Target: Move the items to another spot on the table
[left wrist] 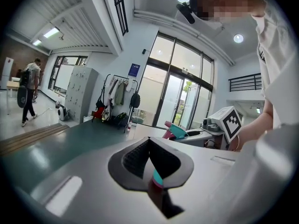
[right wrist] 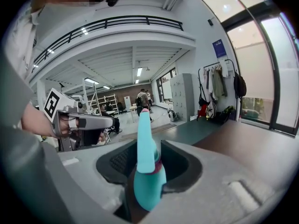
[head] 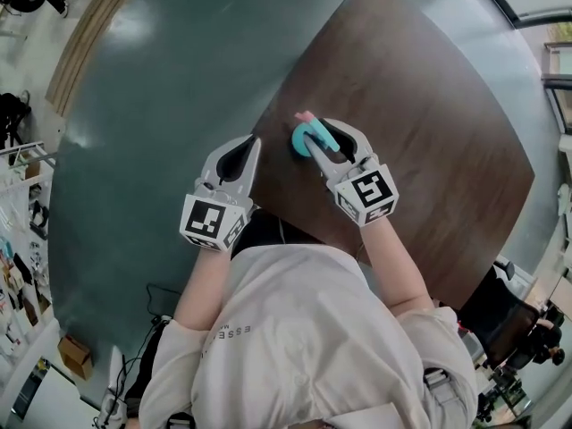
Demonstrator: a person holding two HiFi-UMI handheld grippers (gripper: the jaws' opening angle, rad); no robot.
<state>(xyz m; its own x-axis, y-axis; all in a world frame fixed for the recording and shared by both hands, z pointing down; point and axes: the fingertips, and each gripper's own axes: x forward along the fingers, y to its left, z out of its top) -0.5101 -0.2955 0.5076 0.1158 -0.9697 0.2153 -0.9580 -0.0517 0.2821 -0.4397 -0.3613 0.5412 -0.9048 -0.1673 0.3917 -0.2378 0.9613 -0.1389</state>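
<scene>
Pinching the teal item (right wrist: 148, 181) between the right gripper's (head: 322, 132) jaws, with the left gripper's (head: 253, 141) jaws closed on nothing just left of them; grasp seemingly made, carrying to another spot on the table (head: 429, 114) yet to do.

A large, high-ceilinged lab or work hall. Ahead of the left tool (left wrist: 149, 141) stand grey lockers (left wrist: 77, 94), a coat rack (left wrist: 117, 97) and tall glass doors (left wrist: 177, 94). Beyond the right tool (right wrist: 145, 146) are a railed mezzanine (right wrist: 121, 24) and metal shelving (right wrist: 100, 104).
</scene>
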